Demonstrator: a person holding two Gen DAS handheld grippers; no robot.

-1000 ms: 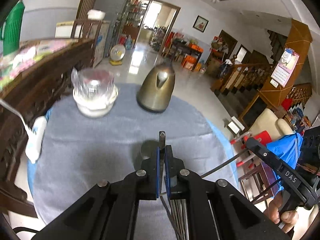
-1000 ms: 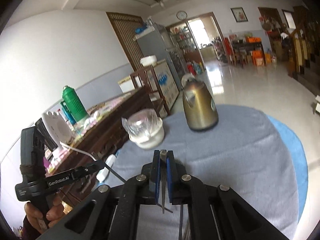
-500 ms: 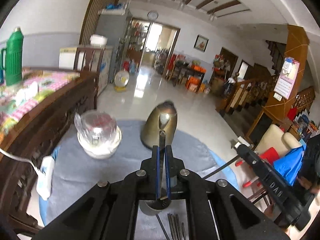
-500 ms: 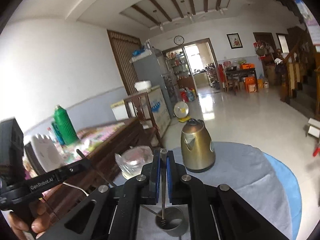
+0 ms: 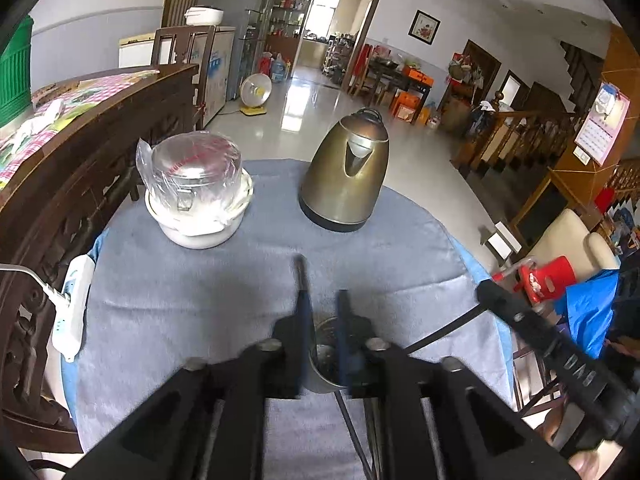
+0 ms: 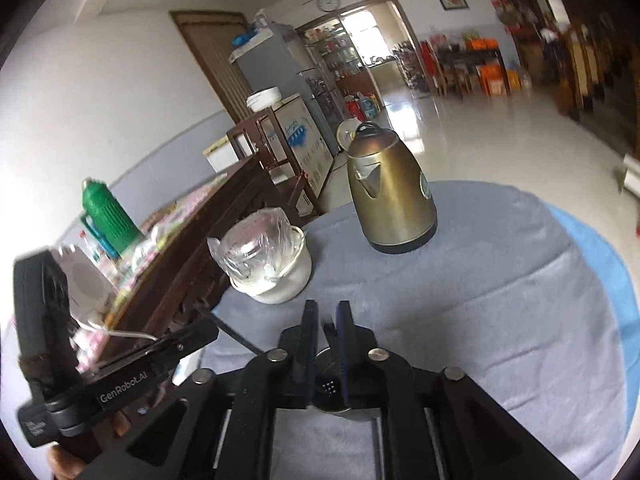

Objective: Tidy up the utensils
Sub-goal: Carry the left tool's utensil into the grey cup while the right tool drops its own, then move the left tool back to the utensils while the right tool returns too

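Left wrist: both tools' jaws opening over steel cup

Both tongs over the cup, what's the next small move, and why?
Probably open both fully before lifting away. The left tongs and right tongs are opening above the metal cup, but a utensil handle shows at the left pair and another inside the right pair, so neither looks dropped yet.

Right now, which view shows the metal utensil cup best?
Right wrist: the metal utensil cup shows its perforated bottom between the gripper fingers. In the left wrist view, the cup is mostly hidden behind that gripper's fingers.
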